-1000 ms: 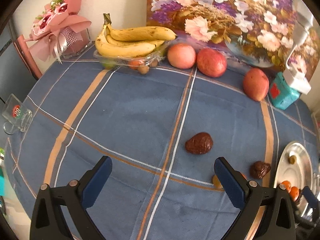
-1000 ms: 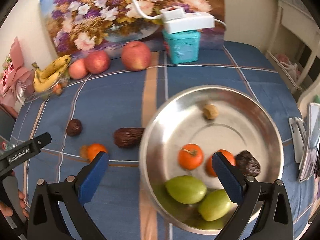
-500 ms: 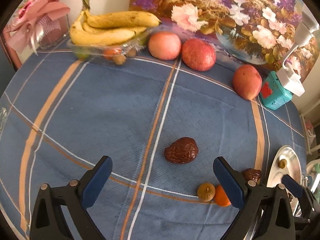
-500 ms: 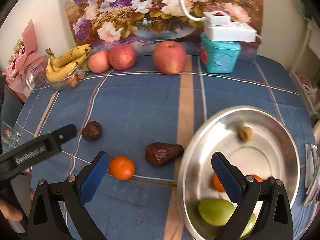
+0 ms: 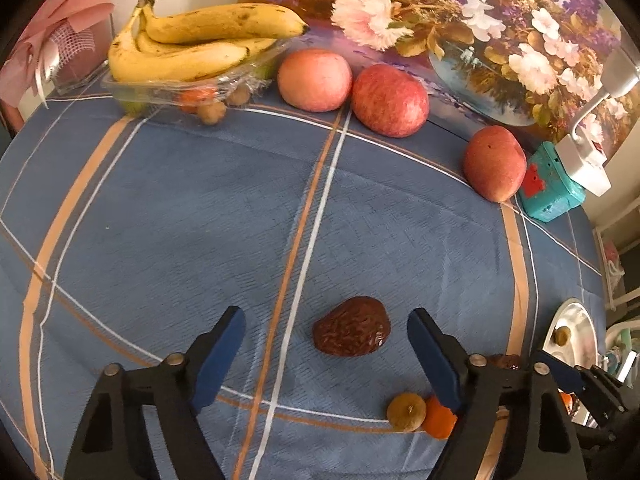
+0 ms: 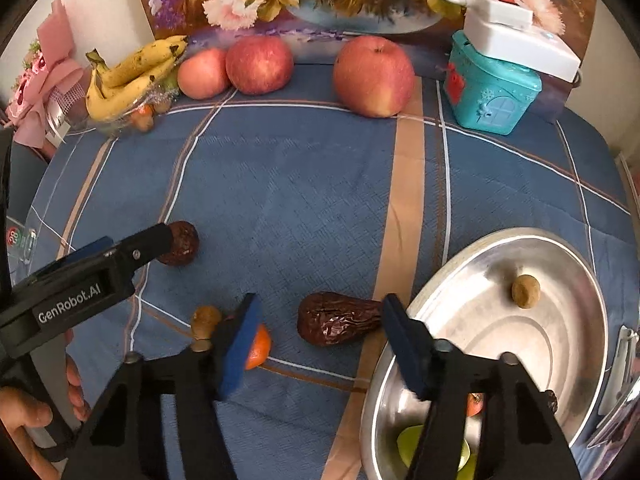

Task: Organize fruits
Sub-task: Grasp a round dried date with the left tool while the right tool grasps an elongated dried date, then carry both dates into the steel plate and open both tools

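Both tongs hang over the blue checked cloth on the surface (image 5: 168, 208), pointing steeply down. The left tongs (image 5: 326, 344) have just been closing, yet the blue pads stand apart with a wrinkled dark date (image 5: 352, 332) lying between them, nearer the right pad and untouched by either. Just beside that right pad lie a small brownish fruit (image 5: 406, 412) and a little orange (image 5: 438, 424), the two touching each other.

The right tongs (image 6: 318, 340) have also just been narrowing. A second, longer date (image 6: 338, 324) lies on the cloth between the pads; its far end meets the right pad, the left pad stands clear of it, so nothing is gripped. That left pad partly hides the orange. To the right sits a steel bowl (image 6: 572, 352), holding one small brown fruit (image 6: 525, 291) and, half hidden behind the tongs, something green.

Along the back stand three apples (image 6: 374, 76), bananas (image 6: 128, 76) on a plastic tray, and a teal box (image 6: 492, 88).
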Tool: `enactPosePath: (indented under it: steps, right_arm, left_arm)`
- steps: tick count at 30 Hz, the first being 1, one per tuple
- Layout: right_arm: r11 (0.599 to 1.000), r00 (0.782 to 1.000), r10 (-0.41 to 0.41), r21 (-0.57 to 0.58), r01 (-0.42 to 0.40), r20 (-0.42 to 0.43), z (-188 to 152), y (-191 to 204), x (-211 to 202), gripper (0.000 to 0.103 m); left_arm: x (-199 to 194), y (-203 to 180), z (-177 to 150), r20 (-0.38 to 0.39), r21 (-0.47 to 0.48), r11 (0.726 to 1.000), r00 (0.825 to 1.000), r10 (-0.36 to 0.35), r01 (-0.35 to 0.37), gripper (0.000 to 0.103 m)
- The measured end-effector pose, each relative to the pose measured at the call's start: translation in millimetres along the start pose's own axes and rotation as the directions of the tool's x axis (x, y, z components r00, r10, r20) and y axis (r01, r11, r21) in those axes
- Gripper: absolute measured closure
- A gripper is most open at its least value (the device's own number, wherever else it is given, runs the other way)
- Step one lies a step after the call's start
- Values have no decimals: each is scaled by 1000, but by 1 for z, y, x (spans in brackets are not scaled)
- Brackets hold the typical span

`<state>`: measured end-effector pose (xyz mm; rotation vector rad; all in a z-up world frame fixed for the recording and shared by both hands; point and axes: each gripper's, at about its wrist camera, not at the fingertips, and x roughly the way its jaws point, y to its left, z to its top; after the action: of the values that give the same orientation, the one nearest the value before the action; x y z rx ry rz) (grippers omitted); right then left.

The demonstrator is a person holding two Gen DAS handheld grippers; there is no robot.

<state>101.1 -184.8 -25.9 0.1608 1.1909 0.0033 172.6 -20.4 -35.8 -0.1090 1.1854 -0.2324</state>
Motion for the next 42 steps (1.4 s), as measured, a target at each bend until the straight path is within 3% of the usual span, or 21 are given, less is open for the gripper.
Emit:
enactPosePath:
  steps: [7,14,25,32,42]
  right_arm:
    - [999,999,-27,-27,26,-32,2,5,10,51]
    - [994,995,-96,-57,94,-40,1,8,17,57]
    - [992,994,-109,-60,108,-22,1,7,8,69]
    - [999,999,-38,-40,38,-7,-1,6,-4,69]
    - [999,996,39,16,-40,78,-12,14,-41,69]
  left_arm:
    - [11,-6,-2,-23,17,1000,1000,-8,8,30]
    - [17,-8,-3,-39,19,999,999,-35,36,54]
    - [8,-8,-4,-29,14,998,998,-64,64,55]
    - [-12,-5,-7,-5,11,998,998,-67,67,55]
    - [-38,-3,-22,16,3,998,998,-69,68,55]
